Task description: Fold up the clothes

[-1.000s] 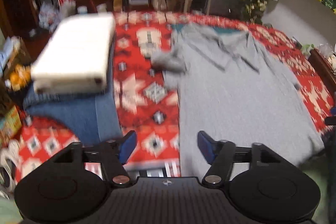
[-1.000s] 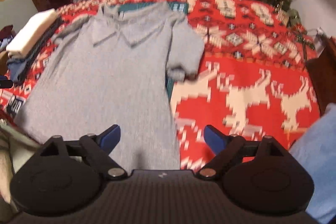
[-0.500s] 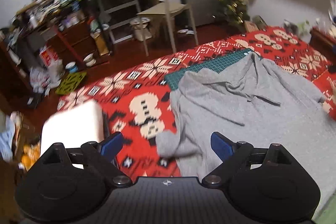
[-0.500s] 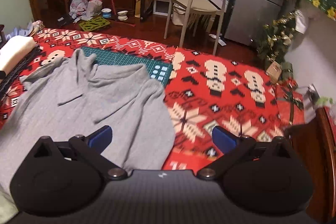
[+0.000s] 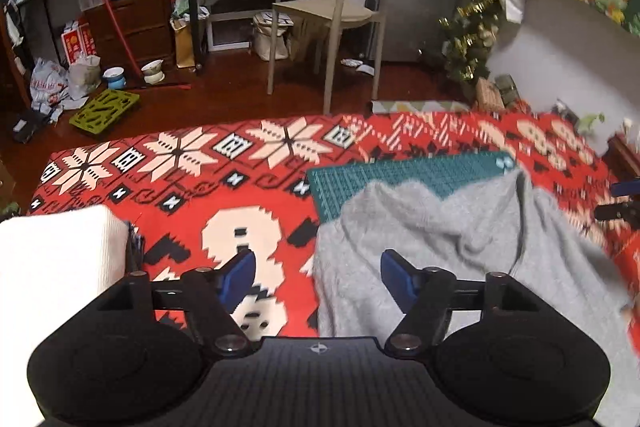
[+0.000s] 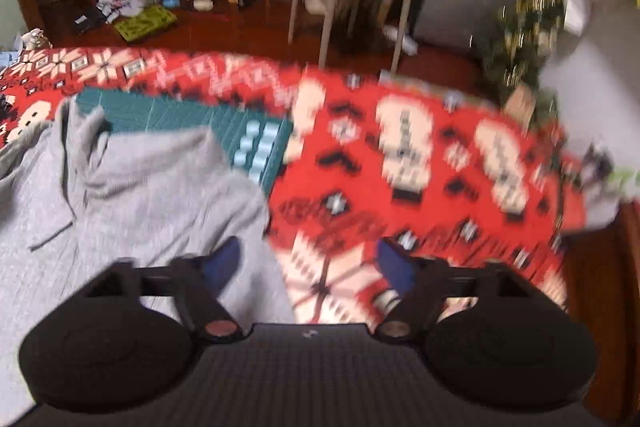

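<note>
With both the left gripper [image 5: 314,269] and right gripper [image 6: 308,263] parted, closing in and empty over the grey shirt [image 5: 460,239] at lower centre, only one layer may be pinched, though blur hides contact.

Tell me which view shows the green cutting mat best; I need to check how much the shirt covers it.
Left wrist view: the green cutting mat is sharp, its near part under the gray shirt. The right wrist view shows it motion-blurred, but with its pale-blue-marked corner uncovered.

Soft grey knit shirt [image 5: 460,247], woven patterned blanket [image 5: 224,195], glossy wooden floor [image 5: 224,99]
</note>
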Action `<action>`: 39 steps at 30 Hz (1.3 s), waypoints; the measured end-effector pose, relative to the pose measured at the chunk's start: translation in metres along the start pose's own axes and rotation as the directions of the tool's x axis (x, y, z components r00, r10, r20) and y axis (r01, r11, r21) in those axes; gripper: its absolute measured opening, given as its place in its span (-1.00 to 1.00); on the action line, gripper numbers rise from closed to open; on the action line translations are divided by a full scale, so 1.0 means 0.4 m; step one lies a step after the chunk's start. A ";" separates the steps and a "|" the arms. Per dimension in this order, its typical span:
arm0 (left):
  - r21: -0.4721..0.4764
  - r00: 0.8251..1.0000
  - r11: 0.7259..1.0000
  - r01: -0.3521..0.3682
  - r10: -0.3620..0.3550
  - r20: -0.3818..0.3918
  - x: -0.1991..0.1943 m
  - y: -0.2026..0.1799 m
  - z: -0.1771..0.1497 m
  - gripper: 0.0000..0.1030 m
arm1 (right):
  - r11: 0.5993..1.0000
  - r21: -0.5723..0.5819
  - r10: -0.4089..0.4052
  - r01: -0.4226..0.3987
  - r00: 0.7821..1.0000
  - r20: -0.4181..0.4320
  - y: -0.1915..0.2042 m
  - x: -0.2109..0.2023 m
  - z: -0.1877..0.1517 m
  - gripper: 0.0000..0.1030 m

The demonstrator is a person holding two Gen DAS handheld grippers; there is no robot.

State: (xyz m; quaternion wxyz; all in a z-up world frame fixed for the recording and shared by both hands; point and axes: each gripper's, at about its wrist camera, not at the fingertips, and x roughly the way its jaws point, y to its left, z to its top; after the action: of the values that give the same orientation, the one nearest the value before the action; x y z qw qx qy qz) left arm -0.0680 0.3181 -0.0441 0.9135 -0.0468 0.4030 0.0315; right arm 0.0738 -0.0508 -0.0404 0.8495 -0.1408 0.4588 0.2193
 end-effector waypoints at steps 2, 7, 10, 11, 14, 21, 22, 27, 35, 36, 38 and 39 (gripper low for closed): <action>0.008 1.000 1.000 -0.005 0.005 -0.010 -0.003 0.010 -0.017 0.27 | 0.998 0.050 0.041 -0.040 0.999 -0.033 -0.017 0.021 -0.029 -0.14; -0.069 1.000 0.997 -0.020 0.019 -0.018 -0.015 0.044 -0.032 0.29 | 0.973 0.202 0.132 -0.116 0.989 -0.071 -0.064 0.043 -0.098 -0.19; -0.143 1.000 0.990 -0.016 0.014 -0.016 -0.027 0.066 -0.034 0.31 | 0.977 0.173 0.141 -0.128 0.988 -0.067 -0.054 0.040 -0.119 -0.73; -0.152 1.000 0.988 -0.020 0.018 -0.016 -0.029 0.067 -0.033 0.32 | 0.979 0.161 0.138 -0.125 0.988 -0.068 -0.049 0.039 -0.120 -0.90; -0.163 1.000 0.987 -0.017 0.016 -0.009 -0.039 0.061 -0.028 0.32 | 0.983 0.132 0.133 -0.126 0.990 -0.050 -0.031 0.022 -0.114 -0.91; -0.125 0.999 0.992 0.029 -0.031 -0.012 -0.049 0.017 -0.039 0.32 | 0.985 0.000 0.171 -0.172 0.983 0.065 0.072 -0.071 -0.074 -0.92; -0.121 0.999 0.992 0.035 -0.037 -0.016 -0.049 0.011 -0.042 0.32 | 0.981 -0.025 0.192 -0.191 0.979 0.074 0.097 -0.081 -0.071 -0.92; -0.104 0.998 0.993 0.059 -0.062 -0.030 -0.047 -0.010 -0.054 0.32 | 0.950 -0.149 0.282 -0.275 0.959 0.030 0.234 -0.074 -0.100 -0.87; -0.150 0.996 0.986 0.073 -0.079 -0.033 -0.046 0.007 -0.062 0.32 | 0.937 -0.134 0.332 -0.324 0.942 0.042 0.242 -0.084 -0.110 -0.29; -0.156 0.997 0.985 0.070 -0.076 -0.033 -0.046 0.010 -0.063 0.32 | 0.940 -0.120 0.327 -0.319 0.943 0.059 0.225 -0.091 -0.101 -0.24; -0.168 0.997 0.984 0.061 -0.068 -0.035 -0.046 0.017 -0.065 0.32 | 0.949 -0.087 0.311 -0.304 0.947 0.086 0.187 -0.103 -0.084 -0.24; -0.176 0.997 0.983 0.056 -0.063 -0.036 -0.047 0.021 -0.066 0.32 | 0.952 -0.072 0.302 -0.296 0.949 0.093 0.169 -0.105 -0.077 -0.24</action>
State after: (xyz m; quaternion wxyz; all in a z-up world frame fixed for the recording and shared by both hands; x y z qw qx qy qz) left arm -0.1007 0.3233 -0.0485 0.8978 -0.1397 0.4159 0.0385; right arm -0.0026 -0.0162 -0.0244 0.8244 -0.0823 0.4242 0.3655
